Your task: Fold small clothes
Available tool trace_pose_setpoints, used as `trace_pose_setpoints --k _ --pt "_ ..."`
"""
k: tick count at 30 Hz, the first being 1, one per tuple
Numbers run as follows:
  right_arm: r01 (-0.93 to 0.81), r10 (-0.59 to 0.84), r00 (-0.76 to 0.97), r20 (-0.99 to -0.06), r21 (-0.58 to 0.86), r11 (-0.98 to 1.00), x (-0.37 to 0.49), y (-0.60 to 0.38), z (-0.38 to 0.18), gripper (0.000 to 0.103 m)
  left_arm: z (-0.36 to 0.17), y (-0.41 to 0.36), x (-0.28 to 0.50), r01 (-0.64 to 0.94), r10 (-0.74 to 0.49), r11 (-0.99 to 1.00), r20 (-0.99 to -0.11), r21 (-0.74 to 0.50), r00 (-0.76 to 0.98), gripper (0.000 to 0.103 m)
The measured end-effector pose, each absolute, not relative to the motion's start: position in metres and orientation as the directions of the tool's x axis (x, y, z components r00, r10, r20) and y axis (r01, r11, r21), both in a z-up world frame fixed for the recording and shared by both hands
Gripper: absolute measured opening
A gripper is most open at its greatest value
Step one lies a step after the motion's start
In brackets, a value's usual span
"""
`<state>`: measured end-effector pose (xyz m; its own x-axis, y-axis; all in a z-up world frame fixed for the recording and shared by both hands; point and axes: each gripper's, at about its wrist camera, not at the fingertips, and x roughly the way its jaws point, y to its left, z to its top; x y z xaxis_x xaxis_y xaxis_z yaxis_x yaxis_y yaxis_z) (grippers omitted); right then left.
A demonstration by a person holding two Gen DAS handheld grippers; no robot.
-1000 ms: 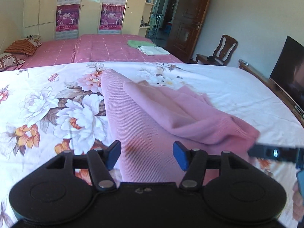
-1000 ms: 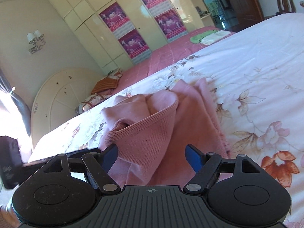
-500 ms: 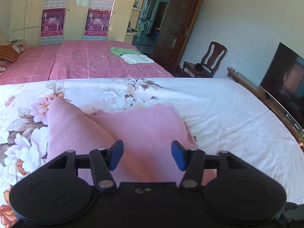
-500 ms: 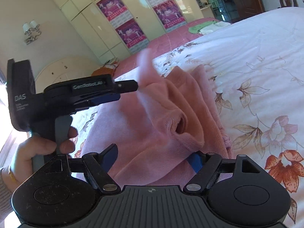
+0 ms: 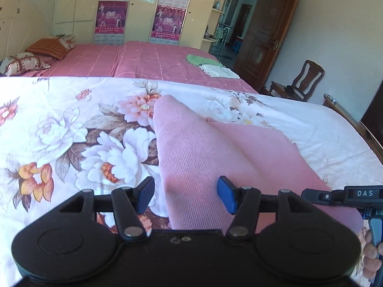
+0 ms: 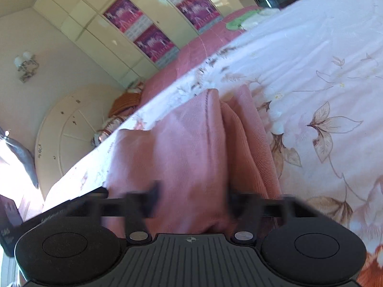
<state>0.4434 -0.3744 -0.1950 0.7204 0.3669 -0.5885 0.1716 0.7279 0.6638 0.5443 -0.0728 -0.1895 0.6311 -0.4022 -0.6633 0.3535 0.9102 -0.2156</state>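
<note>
A pink knitted garment [image 5: 215,153] lies folded on the floral bedsheet [image 5: 59,131]. My left gripper [image 5: 185,197] is open and empty, with its blue pads just above the garment's near end. My right gripper [image 6: 191,199] is open, blurred by motion, with the pink garment [image 6: 186,155] between its fingers; whether the cloth touches them is unclear. The right gripper's body also shows at the right edge of the left wrist view [image 5: 359,195], low beside the garment's right side.
A second bed with a pink cover [image 5: 148,62] stands behind, bearing a green cloth [image 5: 199,59] and a white cloth [image 5: 220,71]. Pillows [image 5: 45,47] lie at its left. A wooden chair [image 5: 304,81] and a door [image 5: 265,38] are at the right.
The garment's lifted flap has been laid flat. The left gripper drew back from over the garment toward its near end. The right gripper tilted and moved in low over the cloth.
</note>
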Motion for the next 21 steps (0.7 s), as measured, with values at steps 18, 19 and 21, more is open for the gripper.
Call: trace_pose_setpoints --k 18,19,21 --pt "0.177 0.144 0.727 -0.671 0.386 0.906 0.409 -0.361 -0.19 0.01 -0.203 -0.083 0.518 0.376 -0.444 0.89 -0.678 -0.258 0.586 0.066" --pt "0.17 0.162 0.732 -0.662 0.407 0.897 0.407 -0.362 -0.187 0.01 -0.202 -0.081 0.517 0.375 -0.447 0.889 -0.678 -0.263 0.583 0.065" --pt "0.156 0.216 0.723 -0.656 0.459 0.874 0.401 -0.366 -0.181 0.011 -0.202 -0.079 0.515 0.377 -0.448 0.888 -0.68 -0.264 0.58 0.065"
